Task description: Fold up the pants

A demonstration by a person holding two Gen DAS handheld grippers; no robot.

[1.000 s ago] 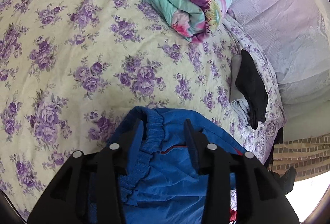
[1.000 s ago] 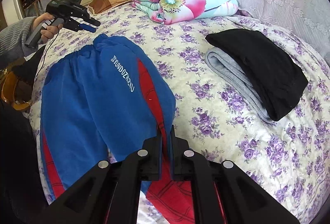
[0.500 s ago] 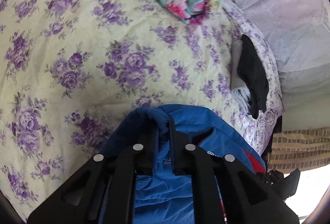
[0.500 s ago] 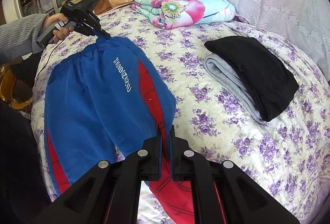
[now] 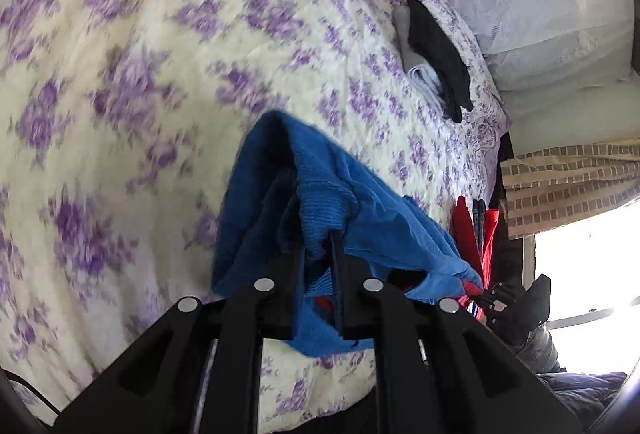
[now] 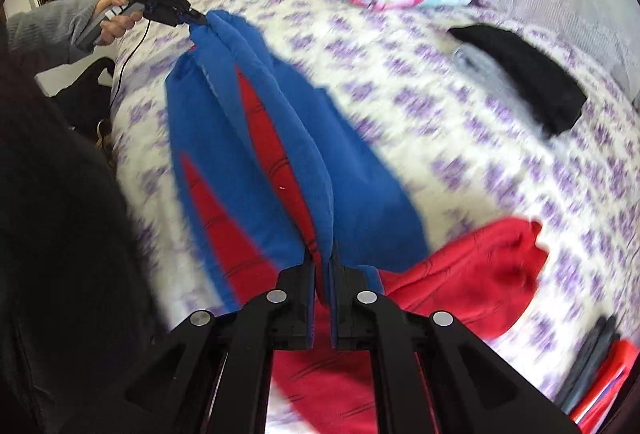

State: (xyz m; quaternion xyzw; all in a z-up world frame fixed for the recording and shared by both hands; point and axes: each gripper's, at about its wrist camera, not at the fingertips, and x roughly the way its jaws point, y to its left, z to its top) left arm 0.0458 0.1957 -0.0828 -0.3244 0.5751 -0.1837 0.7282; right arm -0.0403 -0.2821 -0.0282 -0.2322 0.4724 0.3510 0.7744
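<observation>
Where the pants [image 6: 256, 138] bunch, left gripper [image 5: 318, 234] and right gripper [image 6: 322, 254] both clamped on cloth.

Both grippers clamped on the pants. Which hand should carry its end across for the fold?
Probably left: left gripper pinches the waistband, and pants hang taut to right gripper, clamped near the cuff.

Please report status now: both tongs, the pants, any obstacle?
Left tongs, right tongs shut on blue-and-red fleece pants. Pants lifted off bedspread. Path clear.
</observation>
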